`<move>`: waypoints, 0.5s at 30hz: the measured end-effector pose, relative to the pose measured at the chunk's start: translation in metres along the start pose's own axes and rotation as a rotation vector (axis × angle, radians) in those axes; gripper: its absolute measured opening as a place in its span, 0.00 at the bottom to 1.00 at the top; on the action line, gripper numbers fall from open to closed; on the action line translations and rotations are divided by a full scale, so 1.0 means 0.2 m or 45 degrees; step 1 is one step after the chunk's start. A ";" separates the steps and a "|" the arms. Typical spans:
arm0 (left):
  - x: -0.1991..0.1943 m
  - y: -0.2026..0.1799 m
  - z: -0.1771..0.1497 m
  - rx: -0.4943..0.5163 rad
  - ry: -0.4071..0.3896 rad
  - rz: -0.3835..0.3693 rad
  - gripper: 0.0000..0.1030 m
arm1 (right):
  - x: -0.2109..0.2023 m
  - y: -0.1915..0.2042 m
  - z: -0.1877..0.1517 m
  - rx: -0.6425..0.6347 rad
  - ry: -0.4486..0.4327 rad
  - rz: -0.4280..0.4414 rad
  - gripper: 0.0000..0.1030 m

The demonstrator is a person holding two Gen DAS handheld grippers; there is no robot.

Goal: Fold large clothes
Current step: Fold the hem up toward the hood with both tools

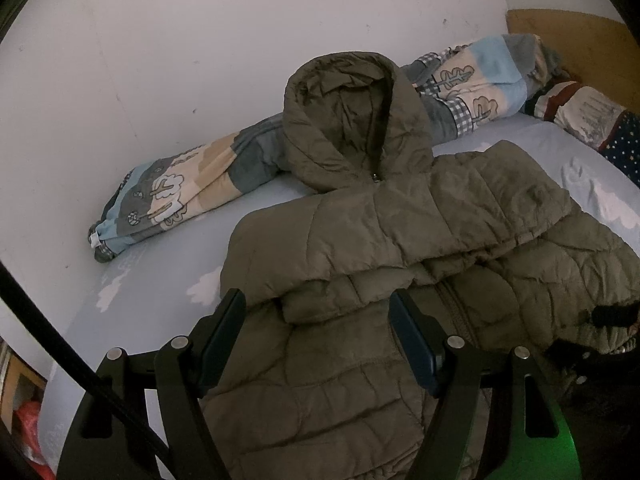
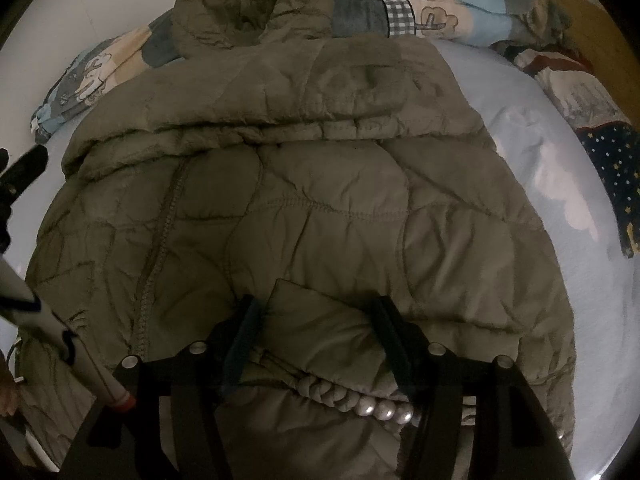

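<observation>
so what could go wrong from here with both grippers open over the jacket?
1. The olive quilted puffer jacket is thick; its folded-over sleeve layer may spring back open.
2. The right gripper straddles the bunched elastic hem, so closing may catch only one layer.
3. The hood rests against the patterned rolled blanket; folding it might drag the blanket along.

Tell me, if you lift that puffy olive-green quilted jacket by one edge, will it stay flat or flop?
The puffy olive-green quilted jacket would probably flop and sag: it already lies in soft folds on the pale blue bed sheet. Its padded quilting suggests it is light for its bulk. The smooth-looking shell may slip between the open right gripper fingers.
</observation>
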State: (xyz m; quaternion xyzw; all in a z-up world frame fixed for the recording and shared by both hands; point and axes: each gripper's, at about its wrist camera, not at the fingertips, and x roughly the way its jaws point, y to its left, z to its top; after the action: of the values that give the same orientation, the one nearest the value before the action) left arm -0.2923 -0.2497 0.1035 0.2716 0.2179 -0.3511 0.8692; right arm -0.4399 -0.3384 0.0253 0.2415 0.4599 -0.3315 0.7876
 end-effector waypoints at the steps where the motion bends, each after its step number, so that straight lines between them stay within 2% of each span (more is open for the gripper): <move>1: 0.00 0.00 0.00 0.003 0.000 -0.001 0.71 | -0.01 0.00 0.00 -0.004 -0.010 0.001 0.63; 3: 0.01 -0.01 -0.01 0.011 0.005 0.000 0.71 | -0.04 -0.01 0.01 -0.012 -0.034 -0.003 0.63; 9: 0.04 -0.03 -0.03 0.044 0.038 0.009 0.71 | -0.12 -0.01 0.05 -0.085 -0.136 -0.144 0.64; 15: 0.13 -0.07 -0.07 0.081 0.135 0.013 0.71 | -0.15 0.04 0.05 -0.182 -0.195 -0.230 0.66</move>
State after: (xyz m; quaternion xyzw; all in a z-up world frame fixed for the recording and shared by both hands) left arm -0.2879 -0.2629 0.0739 0.3185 0.2510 -0.3385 0.8491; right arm -0.4386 -0.3303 0.0562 0.1162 0.4406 -0.3848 0.8027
